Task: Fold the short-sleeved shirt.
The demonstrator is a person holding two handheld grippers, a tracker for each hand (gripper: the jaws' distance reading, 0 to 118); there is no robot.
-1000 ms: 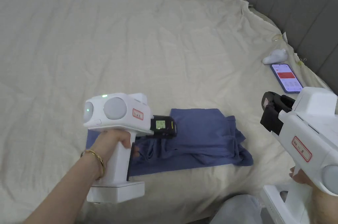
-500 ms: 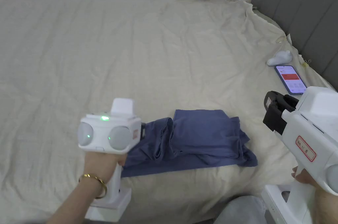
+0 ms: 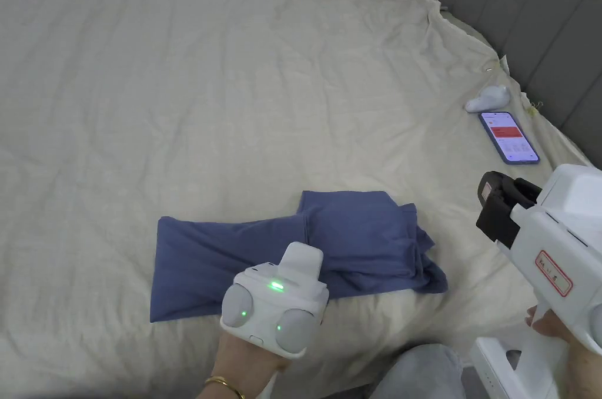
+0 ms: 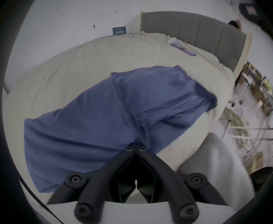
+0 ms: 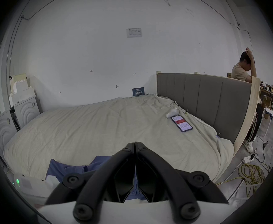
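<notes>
The blue short-sleeved shirt (image 3: 353,235) lies on the beige bed (image 3: 235,94). Its left half is spread flat and its right end is bunched in folds. My left gripper's white body (image 3: 276,306) hovers over the shirt's near edge and hides its own jaws there. In the left gripper view the left gripper (image 4: 135,145) is shut at that edge of the shirt (image 4: 100,122), and creases in the cloth run into its tips. My right gripper (image 3: 491,206) hangs in the air right of the shirt. It is shut (image 5: 135,143) with nothing between its jaws, and the shirt (image 5: 64,167) shows below it.
A phone (image 3: 508,137) and a small white object (image 3: 487,99) lie near the grey headboard (image 3: 529,24) at the right. My knee (image 3: 423,371) meets the bed's near edge. Behind the headboard a person (image 5: 242,70) stands, with cables (image 5: 252,172) on the floor.
My left gripper swung left with the cloth, then came right and toward me to the shirt's near edge. The shirt's left half now lies spread flat. The right gripper has barely moved.
</notes>
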